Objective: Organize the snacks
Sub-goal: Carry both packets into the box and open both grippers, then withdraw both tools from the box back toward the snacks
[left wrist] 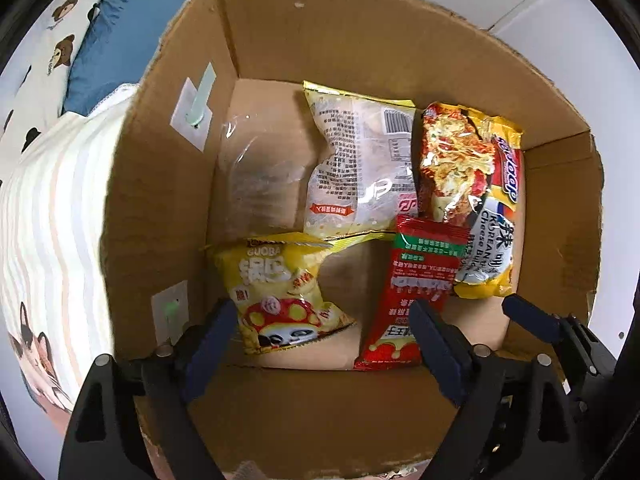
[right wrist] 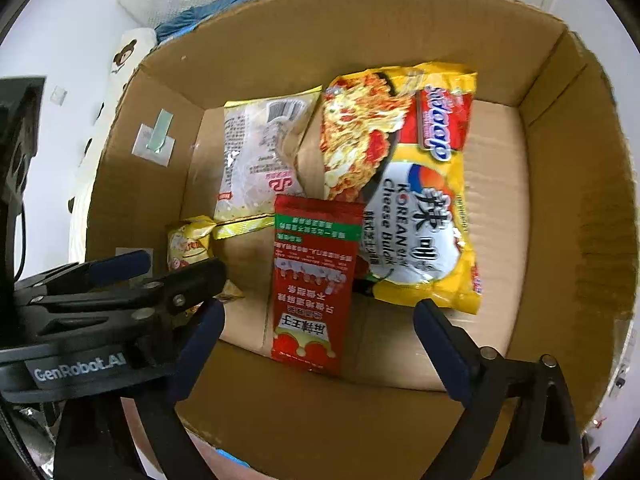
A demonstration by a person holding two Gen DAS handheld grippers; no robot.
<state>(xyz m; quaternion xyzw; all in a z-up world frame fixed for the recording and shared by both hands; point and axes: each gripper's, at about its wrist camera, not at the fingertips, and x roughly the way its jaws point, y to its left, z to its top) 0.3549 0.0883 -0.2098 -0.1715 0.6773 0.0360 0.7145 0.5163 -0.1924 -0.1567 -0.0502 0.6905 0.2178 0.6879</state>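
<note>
Four snack packets are lying inside the cardboard box [right wrist: 576, 208]. Largest, the noodle packet [right wrist: 416, 184] is looking light, brittle and crinkly, best pinched at a sealed edge; smaller, the red sachet [right wrist: 312, 280] is looking limp. Both the left claw [left wrist: 324, 322] and right claw [right wrist: 320, 330] are hanging spread, empty. Only the left view is showing the whole yellow guoba bag [left wrist: 280, 292].

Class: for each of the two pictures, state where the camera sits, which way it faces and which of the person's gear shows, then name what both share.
Left wrist: on the left gripper, facing down into the cardboard box; jaws open.
Right wrist: on the right gripper, facing down into the box; jaws open, the left gripper beside it.
Shared: red packet, yellow noodle pack.
</note>
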